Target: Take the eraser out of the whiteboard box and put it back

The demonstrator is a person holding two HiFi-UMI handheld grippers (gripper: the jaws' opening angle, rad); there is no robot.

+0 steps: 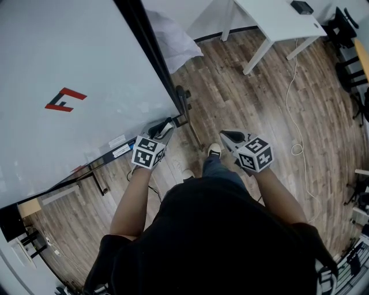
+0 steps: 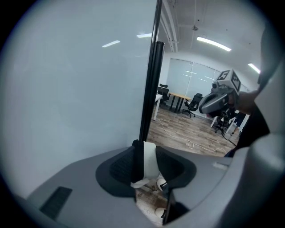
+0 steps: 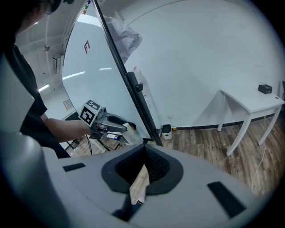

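Whiteboard [image 1: 75,57] — wood floor [image 1: 242,92] — white desk [image 1: 277,17]

right gripper [image 3: 144,156]: jaws together, nothing in 'em | left gripper [image 3: 121,128]: clamped on eraser [image 3: 130,133] by whiteboard [image 3: 91,75] edge (white table [image 3: 249,101] off right)

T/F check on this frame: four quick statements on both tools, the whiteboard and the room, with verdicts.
1. The left tool is clamped on a black-and-white block eraser. True.
2. The right tool holds a marker. False: nothing is between its jaws.
3. The large white whiteboard bears a red angular logo. True.
4. The white rectangular table stands on carpet. False: the floor is wood plank.
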